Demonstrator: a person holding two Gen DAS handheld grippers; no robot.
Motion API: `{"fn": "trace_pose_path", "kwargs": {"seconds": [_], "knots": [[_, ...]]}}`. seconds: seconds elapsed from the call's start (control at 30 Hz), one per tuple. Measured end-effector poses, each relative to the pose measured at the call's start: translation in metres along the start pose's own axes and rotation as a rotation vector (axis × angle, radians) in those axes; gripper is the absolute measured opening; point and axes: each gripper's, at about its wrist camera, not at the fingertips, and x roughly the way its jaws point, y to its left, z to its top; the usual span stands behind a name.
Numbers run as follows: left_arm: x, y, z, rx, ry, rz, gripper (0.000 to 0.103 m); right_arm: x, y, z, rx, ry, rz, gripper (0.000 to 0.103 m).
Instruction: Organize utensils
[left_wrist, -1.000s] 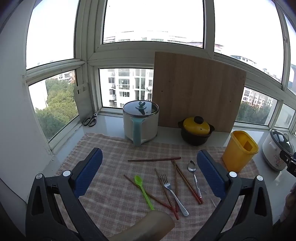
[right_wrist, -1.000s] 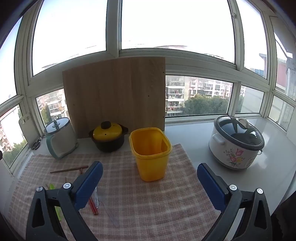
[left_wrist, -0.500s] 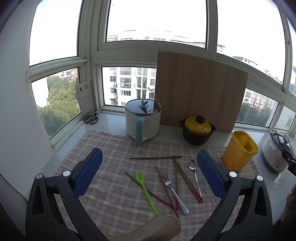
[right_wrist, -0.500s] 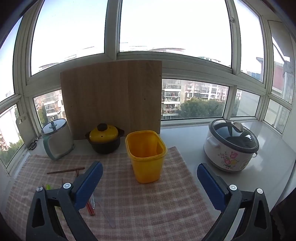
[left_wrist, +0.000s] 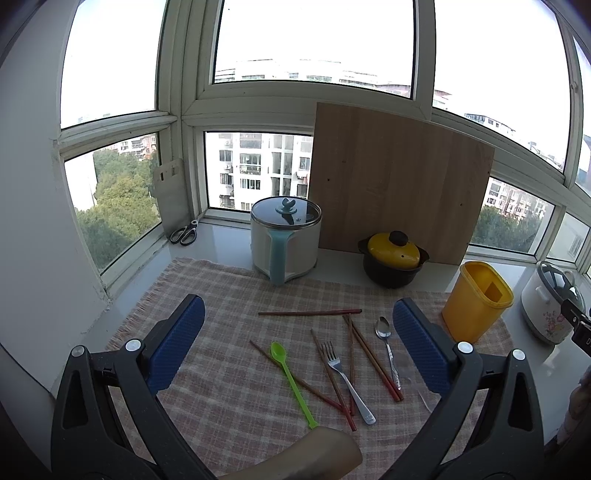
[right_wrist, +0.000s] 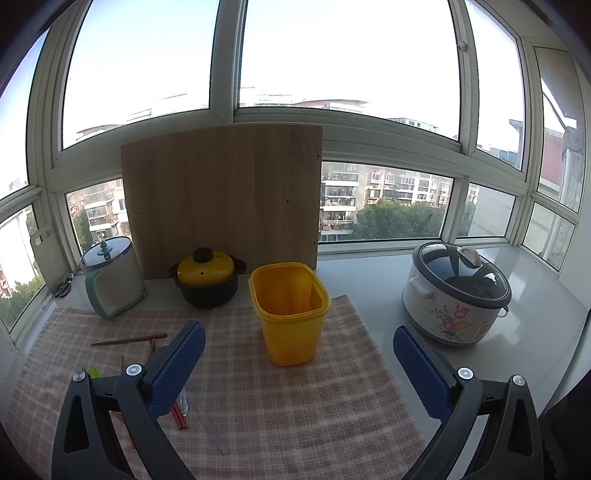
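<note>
Left wrist view: left gripper (left_wrist: 295, 341), fingers spread wide, nothing between them, raised above the checked cloth (left_wrist: 229, 295) and tilted down at it. On the cloth, between the fingers: green spoon (left_wrist: 291, 380), fork (left_wrist: 345, 380), metal spoon (left_wrist: 386, 347), several red-brown chopsticks (left_wrist: 371, 356), one lying crosswise farther off. Yellow bin (left_wrist: 476, 301) at the cloth's right edge, upright. Far side: white pot with glass lid (left_wrist: 285, 240), black pot with yellow lid (left_wrist: 393, 260), wooden board (left_wrist: 399, 184) leaning on the window, scissors (left_wrist: 183, 232) far left.

Right wrist view: right gripper (right_wrist: 299, 363), fingers wide apart, empty, held above the cloth facing the yellow bin. Flowered rice cooker (right_wrist: 456, 293) on the sill, right. Chopsticks partly hidden behind the left finger.
</note>
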Motion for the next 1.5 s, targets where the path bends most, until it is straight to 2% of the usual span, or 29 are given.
{"fn": "trace_pose_path", "kwargs": {"seconds": [1.5], "knots": [[-0.0040,-0.0029,-0.0017,-0.013,0.035,-0.009,0.103,-0.0007,0.0003,-0.0084,0.002,0.025,0.014,0.103]]}}
